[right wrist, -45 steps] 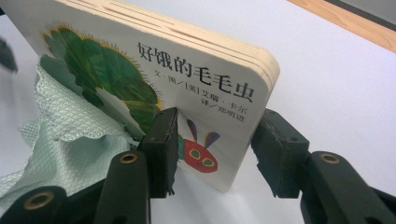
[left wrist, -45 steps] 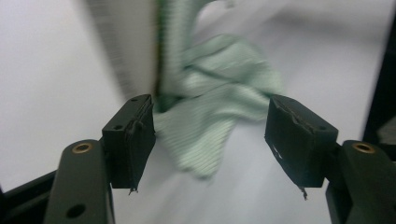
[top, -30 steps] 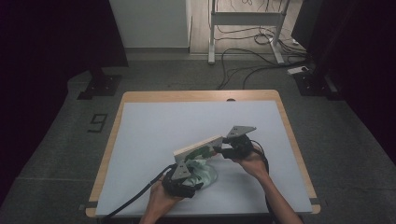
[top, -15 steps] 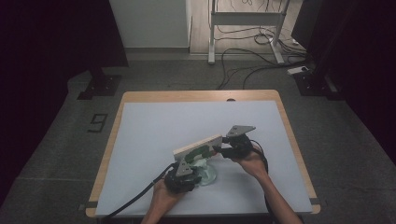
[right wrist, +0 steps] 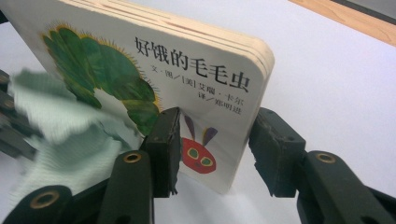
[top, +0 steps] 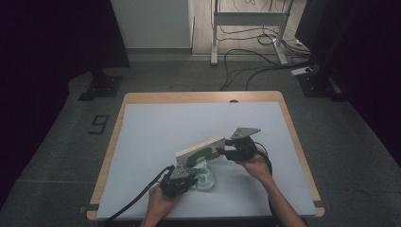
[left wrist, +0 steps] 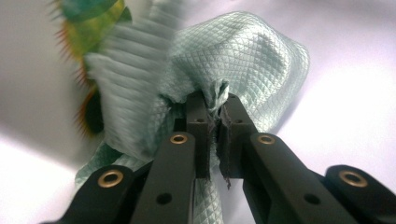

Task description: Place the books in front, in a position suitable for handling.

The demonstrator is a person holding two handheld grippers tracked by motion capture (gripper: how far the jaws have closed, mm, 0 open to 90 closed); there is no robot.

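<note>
Both jaws grip: left gripper (left wrist: 212, 121) pinching the cloth (left wrist: 243, 60), right gripper (right wrist: 215, 144) clamping the book (right wrist: 154, 60).

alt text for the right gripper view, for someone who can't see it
A board book with a green caterpillar on its cover stands on edge between the right gripper's two black jaws, over a white table. A pale green cloth lies blurred against the cover at left.

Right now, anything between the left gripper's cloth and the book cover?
Nothing visible. The left gripper is shut on the cloth, bunched right against the book cover. The right gripper holds the book at its corner, off to the side.
</note>
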